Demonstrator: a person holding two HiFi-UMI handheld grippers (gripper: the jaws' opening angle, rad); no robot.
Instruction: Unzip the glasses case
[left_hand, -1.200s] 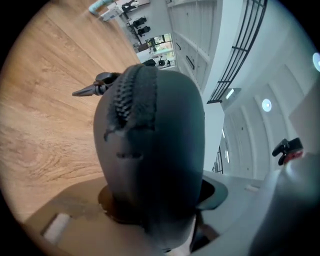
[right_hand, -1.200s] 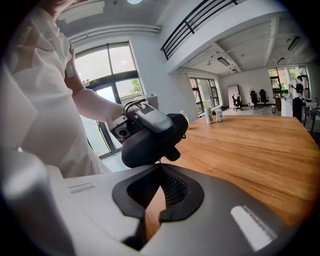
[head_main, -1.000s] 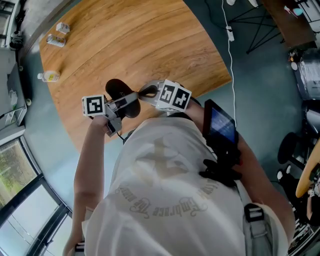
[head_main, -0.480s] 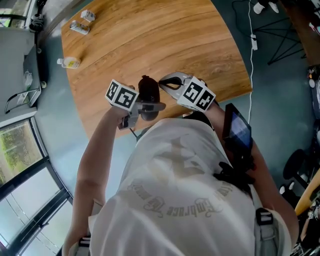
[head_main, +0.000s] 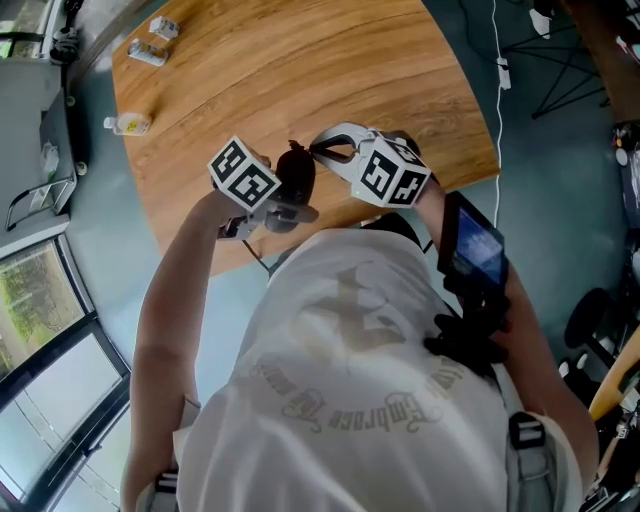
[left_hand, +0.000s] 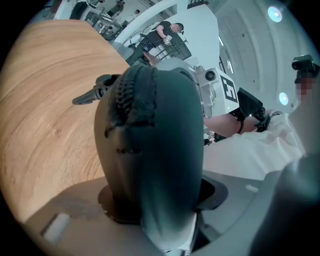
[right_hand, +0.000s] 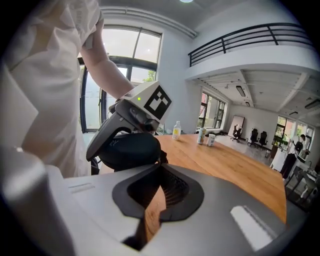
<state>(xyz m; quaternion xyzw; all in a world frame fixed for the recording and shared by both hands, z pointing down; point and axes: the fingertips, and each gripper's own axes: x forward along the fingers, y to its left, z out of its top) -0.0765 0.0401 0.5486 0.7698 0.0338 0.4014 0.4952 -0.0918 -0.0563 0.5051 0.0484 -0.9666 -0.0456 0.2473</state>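
A dark oval glasses case (head_main: 297, 176) hangs in the air over the near edge of the round wooden table (head_main: 330, 70). My left gripper (head_main: 283, 207) is shut on its lower end. In the left gripper view the case (left_hand: 160, 165) stands upright between the jaws, its zipper (left_hand: 131, 97) facing left. My right gripper (head_main: 314, 150) is shut, its tips at the case's far end beside the zipper. Its dark jaws (left_hand: 92, 94) reach past the zipper in the left gripper view. Whether a zipper pull is pinched I cannot tell. In the right gripper view the case (right_hand: 131, 149) lies just beyond the shut gripper tips (right_hand: 161, 161).
A small bottle (head_main: 130, 124) and two small containers (head_main: 155, 40) stand at the table's far left; the bottle (right_hand: 176, 131) and cans (right_hand: 206, 137) also show in the right gripper view. A phone (head_main: 470, 252) is strapped to the right forearm. Cables and stands lie on the floor at right.
The left gripper has rolled, and the case now stands more on end. The right gripper has risen along the case to its far end.
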